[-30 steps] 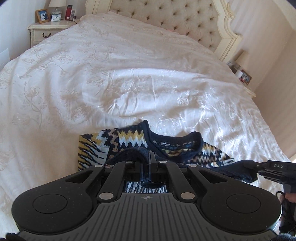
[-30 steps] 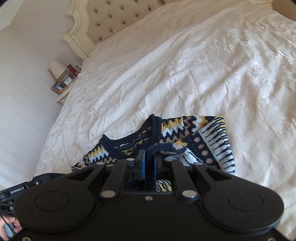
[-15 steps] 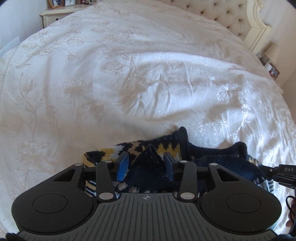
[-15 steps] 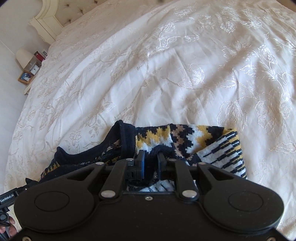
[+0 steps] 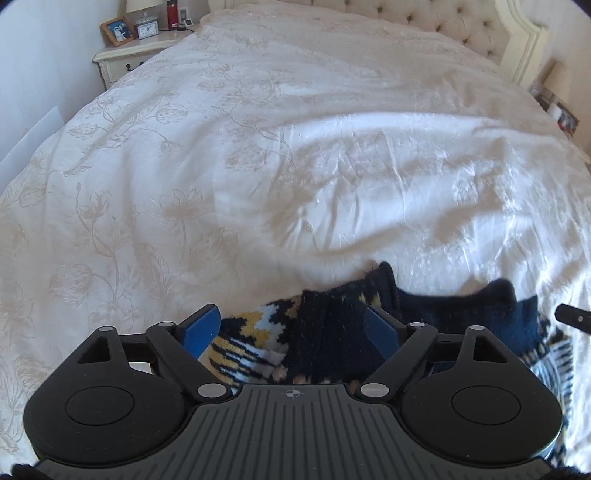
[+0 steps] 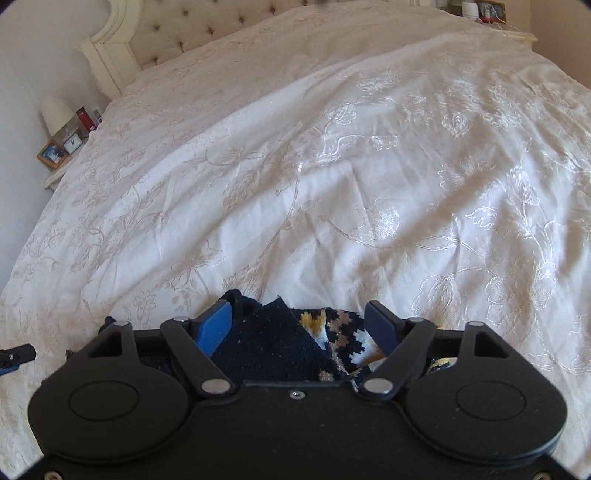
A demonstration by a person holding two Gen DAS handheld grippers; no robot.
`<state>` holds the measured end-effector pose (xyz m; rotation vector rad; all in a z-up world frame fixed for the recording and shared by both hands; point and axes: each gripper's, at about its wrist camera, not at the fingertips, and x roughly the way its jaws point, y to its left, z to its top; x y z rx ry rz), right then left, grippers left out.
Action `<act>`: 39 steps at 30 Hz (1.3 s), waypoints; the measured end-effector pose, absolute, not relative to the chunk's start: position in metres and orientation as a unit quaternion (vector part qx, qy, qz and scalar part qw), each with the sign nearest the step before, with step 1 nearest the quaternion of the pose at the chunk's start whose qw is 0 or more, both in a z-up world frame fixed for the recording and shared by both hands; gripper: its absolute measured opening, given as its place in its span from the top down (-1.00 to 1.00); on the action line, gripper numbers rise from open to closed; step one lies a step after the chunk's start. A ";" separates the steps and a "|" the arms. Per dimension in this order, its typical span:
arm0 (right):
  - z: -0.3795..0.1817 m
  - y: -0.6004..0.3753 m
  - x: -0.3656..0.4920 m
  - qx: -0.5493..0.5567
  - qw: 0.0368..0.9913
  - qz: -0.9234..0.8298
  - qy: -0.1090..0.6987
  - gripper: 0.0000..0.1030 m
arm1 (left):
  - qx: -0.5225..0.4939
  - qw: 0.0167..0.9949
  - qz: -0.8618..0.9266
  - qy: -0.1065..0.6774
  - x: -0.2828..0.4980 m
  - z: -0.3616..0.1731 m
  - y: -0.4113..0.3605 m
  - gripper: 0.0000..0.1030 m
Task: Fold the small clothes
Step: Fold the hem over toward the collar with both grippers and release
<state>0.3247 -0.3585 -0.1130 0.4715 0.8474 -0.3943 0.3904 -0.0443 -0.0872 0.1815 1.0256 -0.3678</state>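
A small knitted sweater (image 5: pixel 325 332), navy with yellow, white and tan patterns, lies folded on the white bedspread (image 5: pixel 295 166) at the near edge. My left gripper (image 5: pixel 291 328) hovers over its left part, jaws opening wide, blue pads (image 5: pixel 201 328) clear of the cloth that lies between them. In the right wrist view the same sweater (image 6: pixel 280 343) sits under my right gripper (image 6: pixel 301 325), whose jaws are also opening, pads (image 6: pixel 216 325) apart from the navy fold. The tip of the other gripper (image 5: pixel 572 317) shows at the right edge.
The bed's tufted cream headboard (image 5: pixel 461 22) stands at the far end. A bedside table (image 5: pixel 129 59) carries a photo frame, clock and red bottle. A second nightstand (image 5: pixel 561 114) with small items sits on the other side. The bedspread stretches wide beyond the sweater.
Both grippers were shut on sweater edges a second ago; they moved forward and down over the garment, and both have let go, jaws spread wide. The lifted cloth now lies folded over the sweater.
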 end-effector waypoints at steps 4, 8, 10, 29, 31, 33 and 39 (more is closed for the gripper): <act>-0.124 -0.321 0.332 0.148 0.867 -0.159 0.447 -0.92 | 0.146 0.830 -0.170 0.511 0.362 -0.107 -0.063 -0.84; -0.141 -0.293 0.340 0.101 0.860 -0.130 0.483 -0.93 | 0.158 0.804 -0.175 0.546 0.348 -0.132 -0.071 -0.85; -0.148 -0.285 0.343 0.093 0.855 -0.116 0.496 -0.94 | 0.166 0.794 -0.169 0.560 0.344 -0.145 -0.072 -0.85; -0.193 -0.305 0.341 0.069 0.823 -0.147 0.544 -0.98 | 0.165 0.779 -0.154 0.585 0.356 -0.177 -0.061 -1.00; -0.192 -0.304 0.342 0.067 0.823 -0.148 0.545 -0.98 | 0.165 0.781 -0.153 0.582 0.355 -0.176 -0.060 -1.00; -0.189 -0.300 0.343 0.063 0.825 -0.145 0.542 -0.98 | 0.165 0.784 -0.155 0.578 0.351 -0.175 -0.061 -1.00; -0.166 -0.297 0.328 0.080 0.833 -0.156 0.524 -0.98 | 0.158 0.787 -0.161 0.574 0.349 -0.176 -0.060 -1.00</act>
